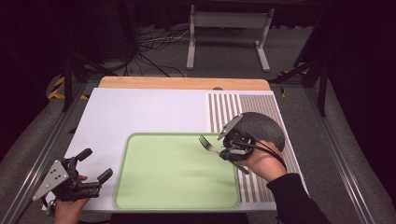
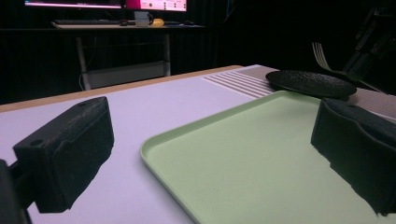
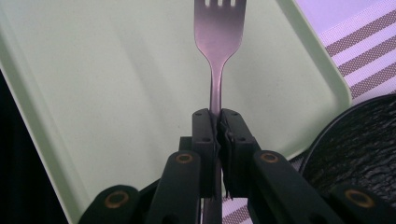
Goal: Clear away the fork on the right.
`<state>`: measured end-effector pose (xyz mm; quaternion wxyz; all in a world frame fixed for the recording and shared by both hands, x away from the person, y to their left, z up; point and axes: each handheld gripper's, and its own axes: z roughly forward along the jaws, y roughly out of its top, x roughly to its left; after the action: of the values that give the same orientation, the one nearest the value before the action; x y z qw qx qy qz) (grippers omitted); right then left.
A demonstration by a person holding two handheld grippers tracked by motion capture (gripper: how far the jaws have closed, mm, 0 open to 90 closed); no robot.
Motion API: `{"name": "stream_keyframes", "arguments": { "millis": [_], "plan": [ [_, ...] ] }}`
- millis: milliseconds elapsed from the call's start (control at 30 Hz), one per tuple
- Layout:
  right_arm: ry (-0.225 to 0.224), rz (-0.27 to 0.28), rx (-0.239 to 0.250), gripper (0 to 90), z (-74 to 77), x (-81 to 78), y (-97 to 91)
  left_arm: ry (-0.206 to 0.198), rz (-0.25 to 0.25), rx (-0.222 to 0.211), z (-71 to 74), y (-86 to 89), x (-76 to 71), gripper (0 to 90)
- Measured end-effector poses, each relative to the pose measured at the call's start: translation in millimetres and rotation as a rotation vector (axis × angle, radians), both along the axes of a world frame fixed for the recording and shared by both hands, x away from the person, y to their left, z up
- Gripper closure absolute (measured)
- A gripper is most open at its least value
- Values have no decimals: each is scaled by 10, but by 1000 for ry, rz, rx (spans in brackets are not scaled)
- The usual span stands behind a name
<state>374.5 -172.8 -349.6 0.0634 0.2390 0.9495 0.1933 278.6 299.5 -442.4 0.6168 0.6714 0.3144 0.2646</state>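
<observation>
One fork (image 3: 218, 51), metal, clamped by its handle between the jaws of the right gripper (image 3: 218, 122), closed tight on it. Tines pointing away from the gripper, out over the right part of the green tray (image 3: 93, 84); in the high view, fork (image 1: 208, 144) raised above the tray's (image 1: 140, 186) right portion, tines toward the far left, handle end sticking out behind the right gripper (image 1: 228, 150) toward the person. Whether the tines touch the tray surface, impossible to tell.

Just beside the right gripper, on its far right side: a dark, rough-textured round plate (image 1: 266, 127), resting on the striped part of the mat (image 1: 224, 105), near the tray's far right corner. Same plate (image 3: 359, 154) at the lower right of the right gripper view, and flat and low (image 2: 310, 83) in the left gripper view, with the fork's tines (image 2: 319, 55) above it.

Tray empty, lying on the white table surface (image 1: 140, 112) toward the near edge, with a wooden strip (image 1: 182, 83) along the far edge of the table.

Left gripper (image 1: 95, 165) well apart from all this, held low at the near left corner of the table, just left of the tray. Jaws spread wide, nothing between them; in the left gripper view, left gripper (image 2: 210, 154) straddling the tray's (image 2: 261, 140) near corner in sight, one jaw over the white surface, the other over the green.
</observation>
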Motion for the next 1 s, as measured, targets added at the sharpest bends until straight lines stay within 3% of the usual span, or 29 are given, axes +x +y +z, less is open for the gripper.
{"name": "stream_keyframes", "arguments": {
  "millis": [567, 1000],
  "plan": [
    [22, -94, 17, 849, -166, 26, 162, 2, -1, -9, 1, 5, -2, 0],
    [57, -102, 17, 848, -308, -12, 254, 1, -5, -11, 1, 2, 1, 0]
  ]
}}
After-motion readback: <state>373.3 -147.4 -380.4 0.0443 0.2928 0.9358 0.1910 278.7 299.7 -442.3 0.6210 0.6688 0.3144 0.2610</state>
